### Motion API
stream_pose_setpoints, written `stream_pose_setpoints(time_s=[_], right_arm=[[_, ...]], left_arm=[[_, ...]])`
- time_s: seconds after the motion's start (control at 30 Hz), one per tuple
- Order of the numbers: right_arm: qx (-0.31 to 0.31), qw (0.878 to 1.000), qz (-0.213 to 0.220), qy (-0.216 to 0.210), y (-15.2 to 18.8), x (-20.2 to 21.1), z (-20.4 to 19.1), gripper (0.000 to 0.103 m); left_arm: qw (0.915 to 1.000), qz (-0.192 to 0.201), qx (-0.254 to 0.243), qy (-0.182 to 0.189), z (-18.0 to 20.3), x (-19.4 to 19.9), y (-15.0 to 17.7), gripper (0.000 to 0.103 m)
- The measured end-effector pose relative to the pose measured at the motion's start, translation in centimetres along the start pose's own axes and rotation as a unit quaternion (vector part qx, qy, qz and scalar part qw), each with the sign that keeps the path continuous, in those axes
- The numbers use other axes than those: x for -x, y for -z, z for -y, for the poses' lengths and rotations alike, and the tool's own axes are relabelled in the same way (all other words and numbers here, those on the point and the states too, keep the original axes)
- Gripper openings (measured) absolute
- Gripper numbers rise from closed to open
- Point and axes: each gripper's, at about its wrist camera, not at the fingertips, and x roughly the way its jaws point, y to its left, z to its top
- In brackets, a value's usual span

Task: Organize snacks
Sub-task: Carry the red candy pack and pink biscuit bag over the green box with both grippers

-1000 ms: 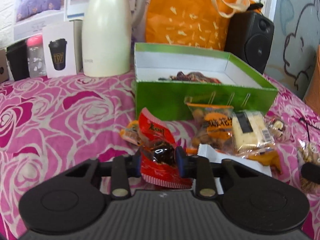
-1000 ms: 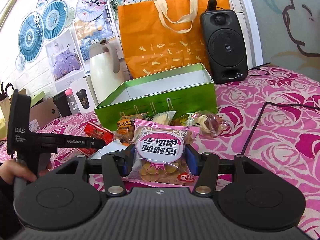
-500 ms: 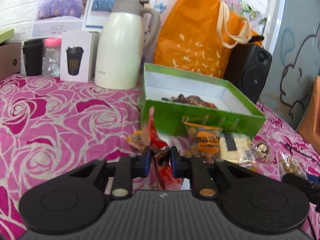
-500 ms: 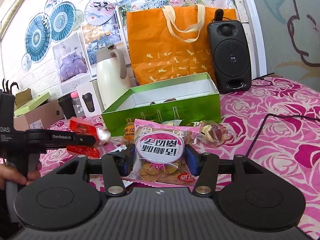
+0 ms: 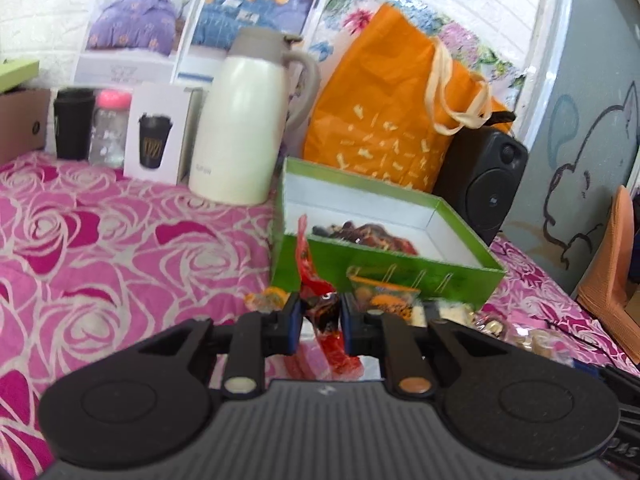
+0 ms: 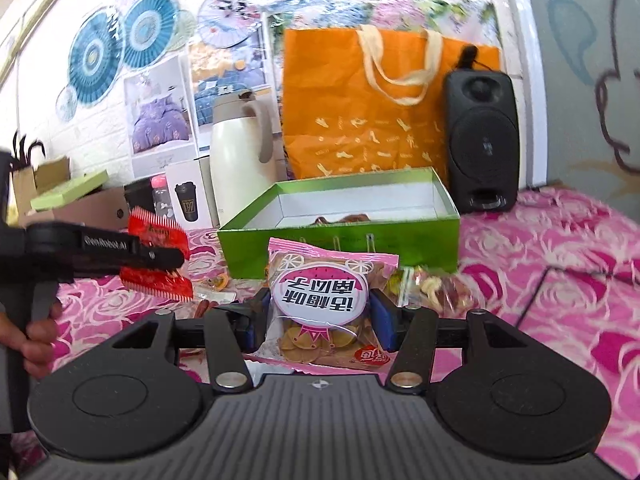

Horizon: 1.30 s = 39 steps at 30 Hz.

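Note:
My left gripper (image 5: pixel 320 316) is shut on a red snack packet (image 5: pixel 306 264) and holds it up off the pink rose cloth. From the right wrist view the same red packet (image 6: pixel 158 236) hangs in the left gripper (image 6: pixel 176 258), left of the green box. My right gripper (image 6: pixel 320 320) is shut on a pink bag of chips (image 6: pixel 320 300), its pads pressing both sides, just in front of the open green box (image 6: pixel 420 240). The green box (image 5: pixel 460 280) holds some dark snacks. More loose snack packets (image 5: pixel 384 304) lie at the foot of its front wall.
A cream thermos jug (image 5: pixel 244 128), an orange tote bag (image 5: pixel 384 120), a black speaker (image 5: pixel 484 184) and a white cup carton (image 5: pixel 156 136) stand behind the box. A black cable (image 6: pixel 560 280) runs over the cloth at right. A person's hand (image 6: pixel 36 332) grips the left handle.
The left jaws closed on the red packet and lifted it off the pile, up beside the box. The right gripper rose slightly with the pink bag still in it.

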Motion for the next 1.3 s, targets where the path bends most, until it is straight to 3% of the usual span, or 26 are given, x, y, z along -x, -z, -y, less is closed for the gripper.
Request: stream_pose_setpoints(time_s=[0.17, 0.67, 0.9, 1.13, 1.3], right_arm=[[-0.001, 1.000, 0.001, -0.029, -1.4, -0.8, 0.1, 0.086], [0.069, 0.995, 0.070, 0.027, -6.3, -2.7, 1.3, 0.086], [0.066, 0.994, 0.075, 0.040, -7.2, -5.8, 3.4, 0.085], [0.001, 0.998, 0.046, 0.042, -7.8, -10.3, 5.3, 0.085], [-0.022, 0.997, 0.047, 0.064, -8.2, -12.6, 6.0, 0.085]], left_arm=[[0.9996, 0.013, -0.024, -0.003, 1.7, 0.6, -0.8, 0.014], [0.9943, 0.049, -0.094, 0.017, 6.3, -2.3, -4.5, 0.014], [0.9920, 0.053, -0.114, -0.011, 7.4, -6.2, -6.5, 0.014], [0.9900, 0.045, -0.117, -0.065, 7.9, -12.5, -8.1, 0.014], [0.9915, 0.037, -0.103, -0.070, 7.1, -15.0, -7.5, 0.014]])
